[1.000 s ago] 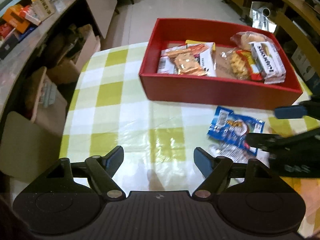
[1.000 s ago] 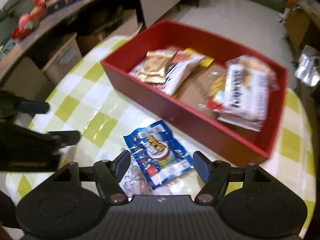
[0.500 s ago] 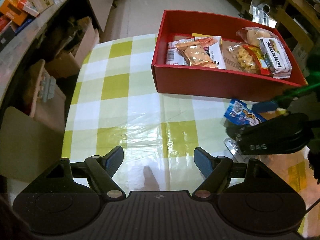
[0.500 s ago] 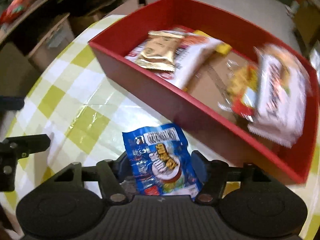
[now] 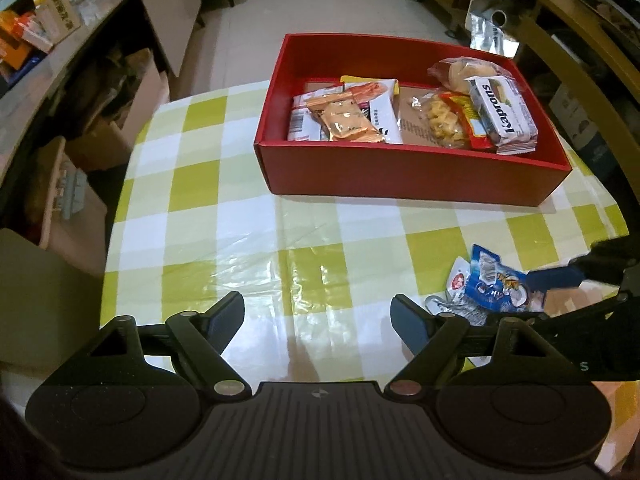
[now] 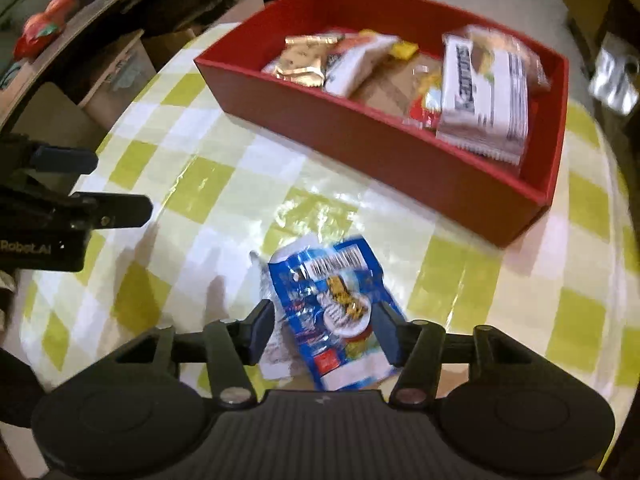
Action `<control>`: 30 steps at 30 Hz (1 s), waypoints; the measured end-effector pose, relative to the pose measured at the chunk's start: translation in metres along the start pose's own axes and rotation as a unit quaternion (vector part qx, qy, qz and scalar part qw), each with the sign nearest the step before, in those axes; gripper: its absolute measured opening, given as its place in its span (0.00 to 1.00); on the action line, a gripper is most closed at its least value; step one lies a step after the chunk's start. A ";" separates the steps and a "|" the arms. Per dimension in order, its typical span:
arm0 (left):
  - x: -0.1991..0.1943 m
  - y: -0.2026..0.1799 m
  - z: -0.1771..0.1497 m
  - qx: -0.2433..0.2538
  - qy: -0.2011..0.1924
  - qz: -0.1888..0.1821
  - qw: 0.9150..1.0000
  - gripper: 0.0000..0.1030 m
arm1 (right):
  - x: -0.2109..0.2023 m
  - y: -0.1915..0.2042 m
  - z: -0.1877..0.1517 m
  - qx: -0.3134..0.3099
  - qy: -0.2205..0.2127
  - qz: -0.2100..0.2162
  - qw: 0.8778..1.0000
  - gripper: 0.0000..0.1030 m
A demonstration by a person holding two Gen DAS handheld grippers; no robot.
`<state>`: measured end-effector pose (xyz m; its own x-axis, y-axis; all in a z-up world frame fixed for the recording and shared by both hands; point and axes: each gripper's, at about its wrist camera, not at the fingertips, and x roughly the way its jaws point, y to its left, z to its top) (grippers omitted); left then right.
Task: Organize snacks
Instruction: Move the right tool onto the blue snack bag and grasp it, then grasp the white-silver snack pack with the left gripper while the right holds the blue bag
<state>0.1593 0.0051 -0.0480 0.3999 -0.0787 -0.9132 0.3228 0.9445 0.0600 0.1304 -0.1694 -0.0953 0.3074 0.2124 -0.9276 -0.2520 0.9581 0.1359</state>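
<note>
Between the fingers of the right gripper [image 6: 324, 332] lies a blue snack packet [image 6: 334, 308] on the checked bench [image 6: 224, 184]; the jaws have just eased apart slightly, and whether the pads press it cannot be told. Ahead of that gripper sits the red box [image 6: 384, 140] holding other snacks. To its left, the left gripper [image 5: 318, 316] hovers spread wide, with nothing between its fingers.

Left tongs [image 5: 318, 312] wide apart, empty; right tongs [image 6: 325, 328] just reopening slightly.
</note>
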 end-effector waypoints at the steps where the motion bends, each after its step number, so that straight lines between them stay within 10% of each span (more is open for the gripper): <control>1: 0.001 0.001 0.000 -0.002 0.002 0.001 1.000 0.82 | 0.005 0.001 0.003 -0.014 0.006 -0.005 1.000 0.77; 7: 0.008 0.007 -0.001 -0.001 0.011 0.007 1.000 0.83 | 0.037 -0.003 0.007 -0.036 0.021 0.006 0.999 1.00; 13: 0.014 0.008 0.001 -0.003 0.020 0.003 1.000 0.83 | 0.016 -0.033 -0.007 0.048 0.009 0.020 0.999 0.73; 30: 0.043 -0.086 0.008 -0.038 0.082 -0.071 0.993 0.83 | -0.046 -0.076 -0.077 0.144 -0.027 -0.049 0.988 0.72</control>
<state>0.1554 -0.0820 -0.0888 0.2079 -0.1654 -0.9641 0.2972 0.9497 -0.0988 0.0649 -0.2673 -0.0897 0.3678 0.1188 -0.9223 0.0504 0.9878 0.1473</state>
